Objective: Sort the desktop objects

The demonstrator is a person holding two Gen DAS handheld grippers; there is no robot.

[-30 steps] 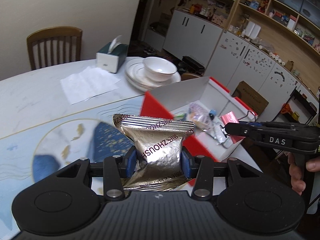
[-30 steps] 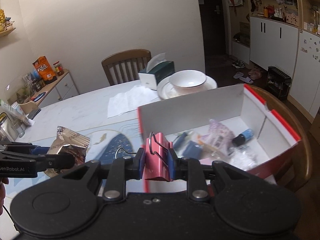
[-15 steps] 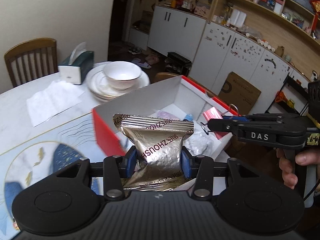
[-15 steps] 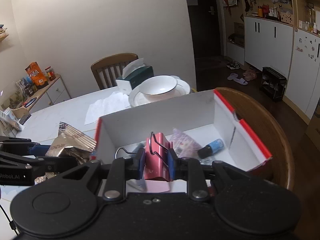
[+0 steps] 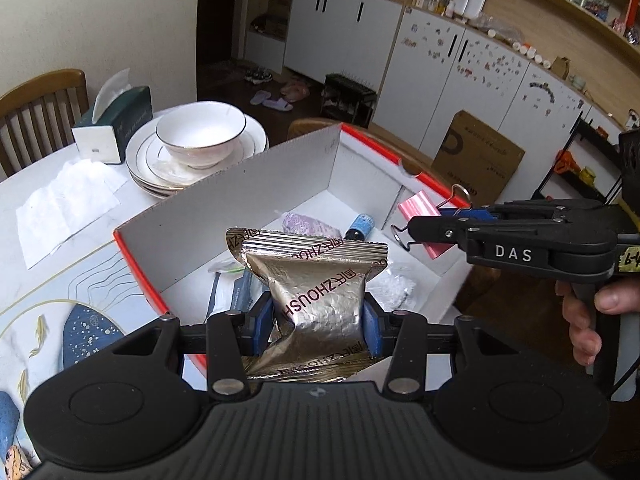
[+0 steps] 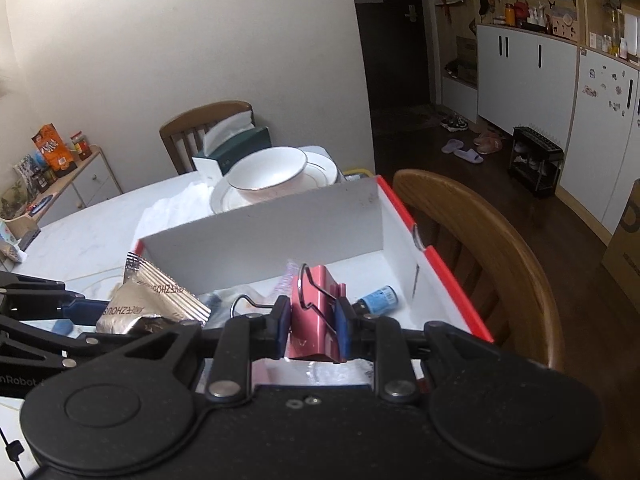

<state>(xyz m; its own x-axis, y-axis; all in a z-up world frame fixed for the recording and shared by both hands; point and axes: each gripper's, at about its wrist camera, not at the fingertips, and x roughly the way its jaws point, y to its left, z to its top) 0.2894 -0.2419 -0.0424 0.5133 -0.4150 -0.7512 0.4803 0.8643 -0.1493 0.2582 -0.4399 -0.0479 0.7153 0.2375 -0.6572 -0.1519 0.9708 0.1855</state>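
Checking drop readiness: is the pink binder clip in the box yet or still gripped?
Still gripped: the right gripper pads pinch the pink binder clip above the box, not released.

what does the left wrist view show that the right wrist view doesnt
Only the left wrist view: the person's hand on the right gripper's handle, a cardboard carton on the floor, and the blue and gold mat.

Only the right wrist view: the wooden chair just beyond the box, and a side cabinet with snack packets.

Both: the red-edged box, the left gripper shut on the silver packet, the right gripper shut on the pink binder clip, and the bowl on plates.
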